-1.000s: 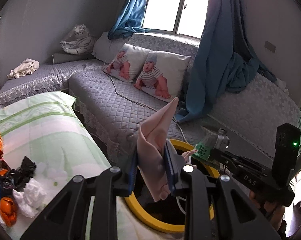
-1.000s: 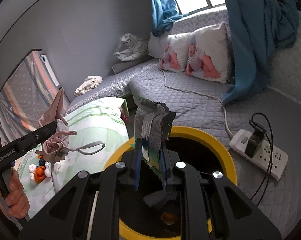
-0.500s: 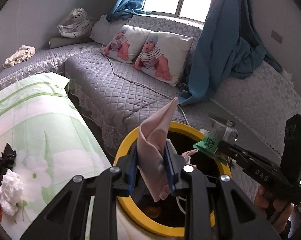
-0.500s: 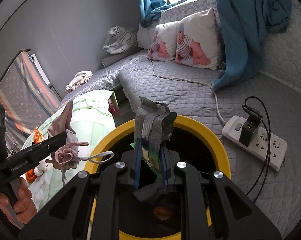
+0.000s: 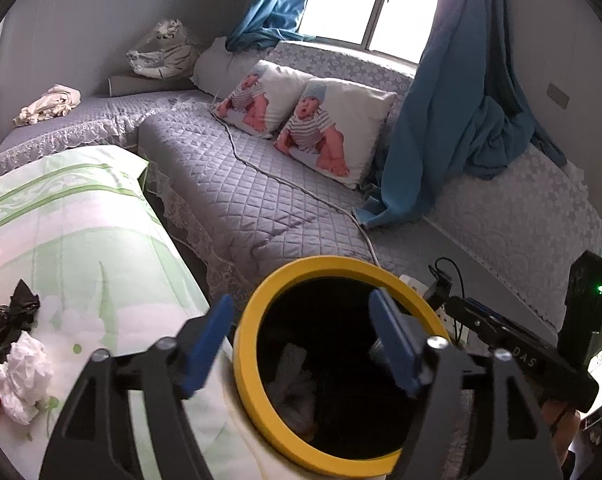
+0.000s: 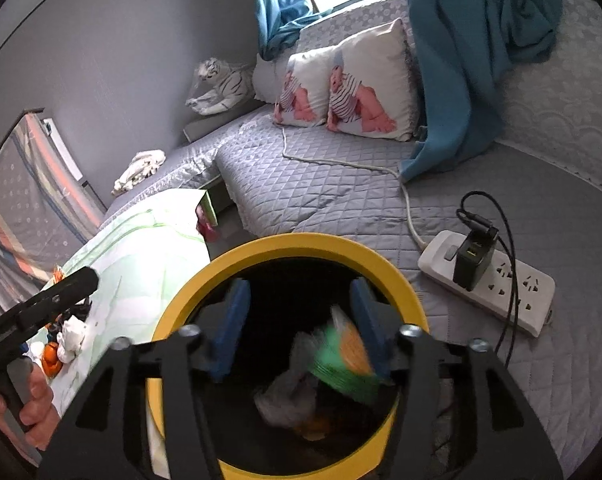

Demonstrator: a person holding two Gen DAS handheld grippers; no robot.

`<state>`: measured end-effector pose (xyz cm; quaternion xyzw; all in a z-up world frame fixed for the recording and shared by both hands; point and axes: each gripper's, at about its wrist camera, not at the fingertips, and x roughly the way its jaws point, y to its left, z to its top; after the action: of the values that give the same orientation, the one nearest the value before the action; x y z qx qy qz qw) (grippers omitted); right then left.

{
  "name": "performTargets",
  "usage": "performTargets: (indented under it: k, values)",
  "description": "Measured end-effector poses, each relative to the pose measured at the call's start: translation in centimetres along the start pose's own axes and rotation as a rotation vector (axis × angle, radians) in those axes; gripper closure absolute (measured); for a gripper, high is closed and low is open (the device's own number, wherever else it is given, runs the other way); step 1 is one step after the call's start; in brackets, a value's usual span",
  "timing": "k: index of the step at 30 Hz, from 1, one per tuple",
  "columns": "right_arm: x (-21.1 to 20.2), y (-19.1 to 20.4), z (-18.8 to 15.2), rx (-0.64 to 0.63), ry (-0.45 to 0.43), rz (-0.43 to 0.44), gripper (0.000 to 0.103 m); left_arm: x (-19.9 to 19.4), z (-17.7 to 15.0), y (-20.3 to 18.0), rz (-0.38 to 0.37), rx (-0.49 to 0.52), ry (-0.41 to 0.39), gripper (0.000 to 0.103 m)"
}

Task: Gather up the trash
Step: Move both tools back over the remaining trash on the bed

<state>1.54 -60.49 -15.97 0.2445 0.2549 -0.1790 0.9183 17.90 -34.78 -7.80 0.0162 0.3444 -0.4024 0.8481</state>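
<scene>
A yellow-rimmed trash bin (image 5: 261, 292) stands below both grippers; its rim also shows in the right wrist view (image 6: 385, 264). My left gripper (image 5: 303, 340) is open and empty over the bin mouth. A pale crumpled cloth (image 5: 293, 384) lies inside the bin. My right gripper (image 6: 299, 332) is open over the bin. A green and orange wrapper (image 6: 341, 360), blurred, is falling between its fingers into the bin, above a grey wad (image 6: 285, 396). More trash (image 5: 17, 364) lies on the green-and-white sheet (image 5: 81, 240) at the left: white tissue, black scraps, orange pieces.
A grey quilted sofa (image 5: 229, 184) with two baby-print cushions (image 5: 333, 132) stands behind the bin. A white power strip (image 6: 489, 280) with a black charger lies right of the bin. Blue curtains (image 5: 453, 112) hang by the window. A plush tiger (image 5: 161, 52) sits far left.
Both grippers have opened. The pink cloth has dropped out of the left gripper into the bin. The wrapper has left the right gripper and is falling in.
</scene>
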Motion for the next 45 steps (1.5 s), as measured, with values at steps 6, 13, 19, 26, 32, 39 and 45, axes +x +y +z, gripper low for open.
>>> performTargets:
  k: [6,13,19,26,32,39,45]
  values:
    - [-2.1,1.0,0.8,-0.003,-0.082,0.044,0.017,-2.7,1.0,1.3,0.036,-0.031,-0.081,0.012]
    - [-4.9,5.0,1.7,-0.092,-0.175,0.149,0.010,-7.9,2.4,5.3,0.124,-0.064,-0.206,0.008]
    - [-5.6,9.2,2.2,-0.166,-0.192,0.214,0.009,-13.0,2.4,10.6,0.238,-0.113,-0.280,0.008]
    - [-4.4,14.7,1.7,-0.234,-0.149,0.295,0.009,-18.4,0.5,16.7,0.381,-0.175,-0.318,0.008]
    - [-2.2,19.7,0.3,-0.294,-0.081,0.371,0.009,-21.0,-2.4,20.9,0.472,-0.199,-0.284,0.008]
    - [1.2,25.4,-2.3,-0.364,0.021,0.459,0.009,-22.6,-5.9,25.3,0.507,-0.281,-0.228,0.008]
    - [5.1,29.6,-5.1,-0.405,0.135,0.511,0.009,-22.1,-8.0,26.8,0.499,-0.298,-0.185,0.008]
